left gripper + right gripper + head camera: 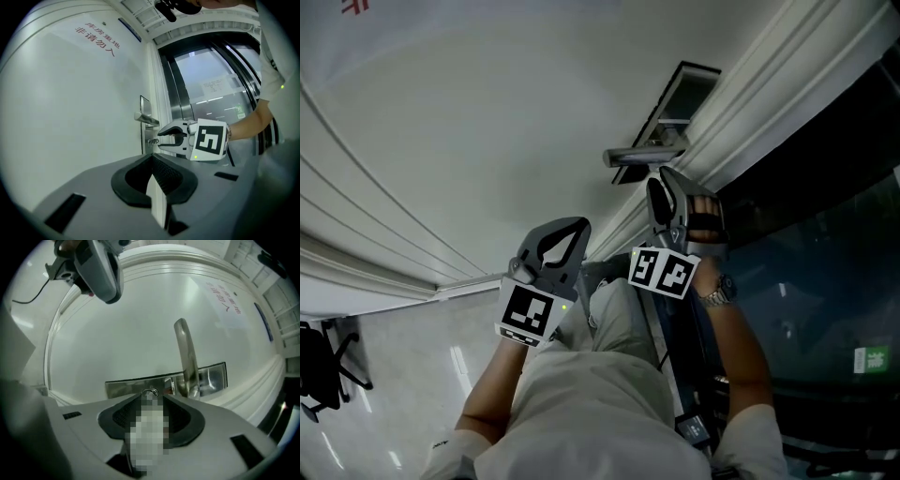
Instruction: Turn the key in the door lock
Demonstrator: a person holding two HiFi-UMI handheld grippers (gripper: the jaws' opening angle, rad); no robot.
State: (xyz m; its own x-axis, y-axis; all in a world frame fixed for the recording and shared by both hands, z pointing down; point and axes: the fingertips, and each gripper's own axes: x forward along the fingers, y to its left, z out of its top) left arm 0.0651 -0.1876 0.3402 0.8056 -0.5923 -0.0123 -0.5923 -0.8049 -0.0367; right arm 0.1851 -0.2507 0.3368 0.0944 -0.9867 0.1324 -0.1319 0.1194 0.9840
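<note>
A white door (487,141) carries a steel lock plate (140,386) with a lever handle (187,359). The key (150,392) sticks out of the plate beside the handle. My right gripper (150,399) points straight at the key, its tips just short of it. In the left gripper view the right gripper (160,140) has its jaws apart, and the key (152,140) lies in front of them, untouched. My left gripper (578,225) hangs back from the door with its fingertips together and nothing in it. A mosaic patch covers the gap between the right gripper's jaws in its own view.
A dark glazed panel (825,216) stands right of the door, past the white moulded frame (769,84). Red lettering (96,40) is printed high on the door. An office chair (323,370) stands on the tiled floor at the lower left.
</note>
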